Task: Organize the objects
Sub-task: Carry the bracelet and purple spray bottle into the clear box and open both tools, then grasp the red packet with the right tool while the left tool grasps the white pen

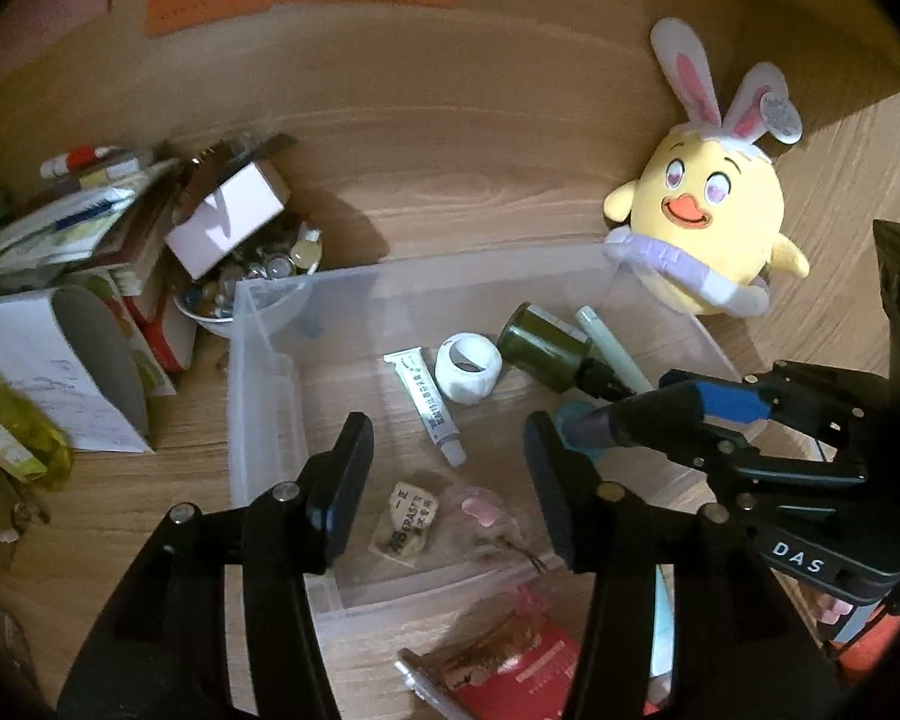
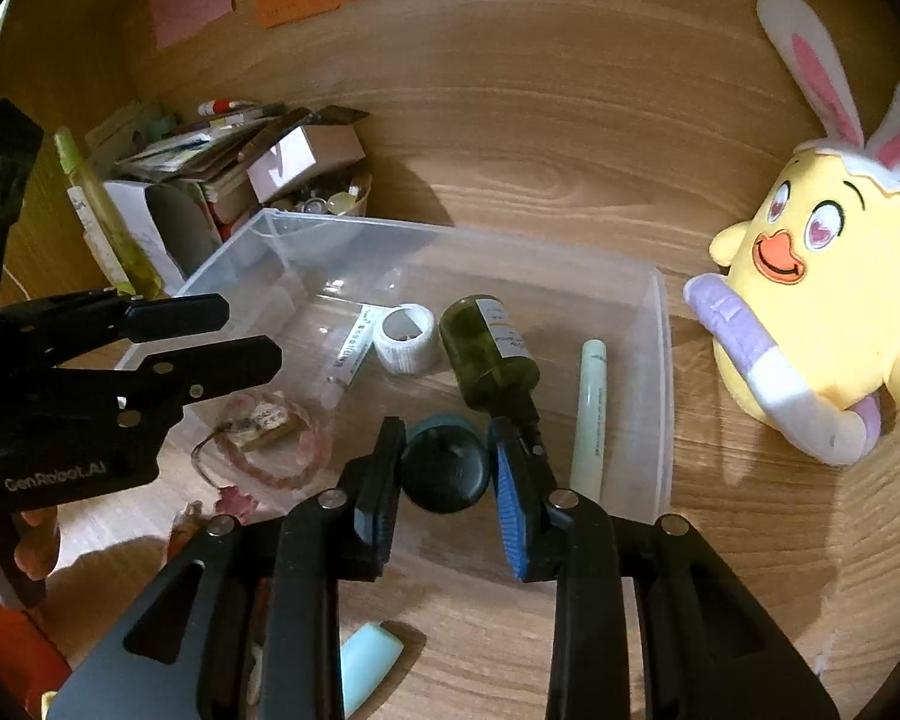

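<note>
A clear plastic bin [image 1: 240, 360] [image 2: 660, 360] sits on the wooden table. In it lie a white tube [image 1: 426, 402] [image 2: 351, 354], a white tape roll [image 1: 468, 366] [image 2: 405, 339], a green bottle [image 1: 546, 348] [image 2: 489, 354], a pale green stick [image 1: 612, 348] [image 2: 591, 414], an eraser packet [image 1: 408, 525] [image 2: 261, 423] and a pink beaded loop [image 2: 306, 462]. My left gripper [image 1: 447, 456] [image 2: 249, 330] is open over the bin's near left part, above the eraser, with nothing between its fingers. My right gripper [image 2: 447, 429] [image 1: 606, 414] is shut on a dark round object with a teal rim [image 2: 444, 468], low over the bin.
A yellow plush chick with rabbit ears [image 1: 708, 222] [image 2: 822, 300] stands right of the bin. Left of it are stacked books and boxes [image 1: 90, 240] [image 2: 198, 162] and a bowl of small beads [image 1: 258, 264]. A red packet [image 1: 510, 672] and a pale blue piece [image 2: 366, 660] lie at the front.
</note>
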`<state>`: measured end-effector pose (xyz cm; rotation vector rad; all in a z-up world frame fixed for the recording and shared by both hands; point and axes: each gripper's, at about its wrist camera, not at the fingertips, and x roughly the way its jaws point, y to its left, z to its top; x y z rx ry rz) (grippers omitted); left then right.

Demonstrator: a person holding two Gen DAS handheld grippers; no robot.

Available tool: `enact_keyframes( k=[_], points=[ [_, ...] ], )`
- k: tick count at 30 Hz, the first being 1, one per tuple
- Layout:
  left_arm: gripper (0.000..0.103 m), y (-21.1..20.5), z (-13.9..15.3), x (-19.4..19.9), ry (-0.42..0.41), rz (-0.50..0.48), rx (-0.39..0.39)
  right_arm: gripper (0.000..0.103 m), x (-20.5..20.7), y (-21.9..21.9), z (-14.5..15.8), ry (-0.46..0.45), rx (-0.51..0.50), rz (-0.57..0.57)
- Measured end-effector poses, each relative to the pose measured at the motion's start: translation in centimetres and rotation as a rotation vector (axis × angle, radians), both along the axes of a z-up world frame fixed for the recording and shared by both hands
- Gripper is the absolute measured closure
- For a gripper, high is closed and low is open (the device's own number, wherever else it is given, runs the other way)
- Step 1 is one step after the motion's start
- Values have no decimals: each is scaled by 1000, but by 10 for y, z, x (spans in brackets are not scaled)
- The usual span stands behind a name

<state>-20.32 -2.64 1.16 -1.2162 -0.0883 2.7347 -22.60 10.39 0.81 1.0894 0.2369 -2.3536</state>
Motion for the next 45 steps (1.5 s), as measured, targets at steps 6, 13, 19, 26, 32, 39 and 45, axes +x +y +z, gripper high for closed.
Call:
enact_keyframes(
  k=[6, 13, 19, 26, 32, 39, 45],
  points=[
    [43, 0, 15, 20, 40, 23, 1, 67, 18, 10, 15, 24, -35, 6],
    [35, 1, 25, 57, 90, 38, -22, 52, 48, 26, 29, 77, -72, 10],
    [33, 6, 10, 87, 74, 30, -43, 49, 74, 35, 22, 85, -75, 28],
    [29, 15, -24, 116, 14, 23, -61, 49, 100, 36, 1, 44, -79, 51],
    [29, 19, -48, 130, -20, 50, -83, 48, 116, 29, -14, 21, -78, 69],
    [26, -3, -61, 140, -56, 89, -31, 44, 121, 28, -24, -14, -91, 71],
    [27, -31, -61, 150, -70, 159, -37, 44, 118, 21, -28, -26, -83, 76]
  ],
)
